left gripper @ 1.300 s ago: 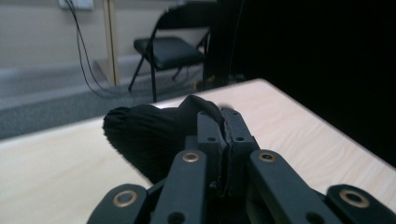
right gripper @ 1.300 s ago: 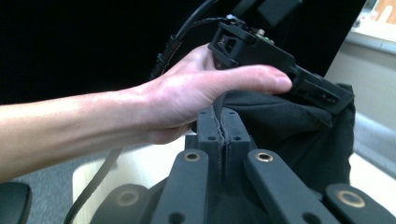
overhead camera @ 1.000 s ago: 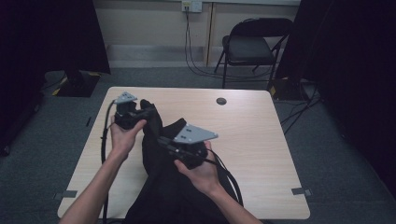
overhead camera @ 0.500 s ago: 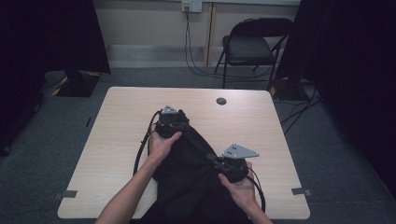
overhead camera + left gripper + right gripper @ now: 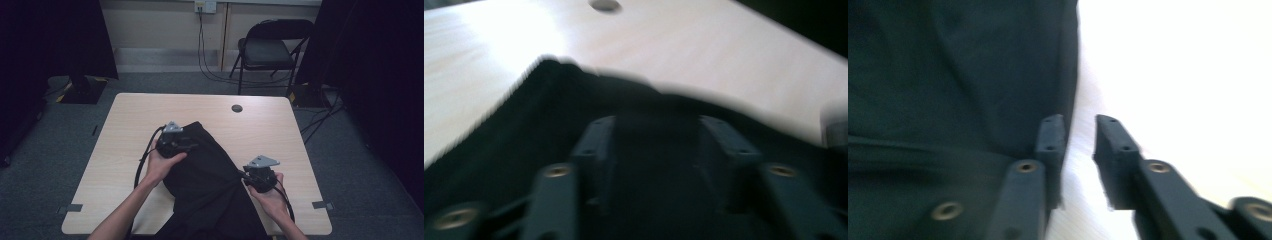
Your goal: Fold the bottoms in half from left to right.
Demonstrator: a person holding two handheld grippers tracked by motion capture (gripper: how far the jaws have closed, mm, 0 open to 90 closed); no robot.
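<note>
**Black cloth spread on the table, both grippers letting go**

Black cloth (image 5: 210, 185) lay across the near middle of the table (image 5: 280, 125), its lower part running off the near edge at six o'clock and its far corner reaching toward the centre of the tabletop. Nearest to me, at about four o'clock from the cloth's middle, my right gripper (image 5: 244, 175) sat at the cloth's right-hand edge, my right hand (image 5: 270, 195) wrapped round its body. In the right gripper view its jaws (image 5: 1078, 137) had just been opening and stood parted, with bare light wood showing in the gap between them; the cloth's edge (image 5: 963, 75) lay just beside the left jaw, and I could not tell whether it touched that pad.

Farther off, at about eleven o'clock from the cloth's middle, my left hand (image 5: 162, 162) held the left gripper (image 5: 192, 145) over the cloth's far corner. In the left gripper view those jaws (image 5: 651, 145) had also just been opening and stood well apart, dark fabric (image 5: 549, 115) lying under and between them, the pads not pressed together on it; that picture was blurred.

Beyond the cloth, at one o'clock, a small dark round grommet (image 5: 237, 108) sat in the tabletop. Past the table's far edge stood a black folding chair (image 5: 270, 50).
</note>
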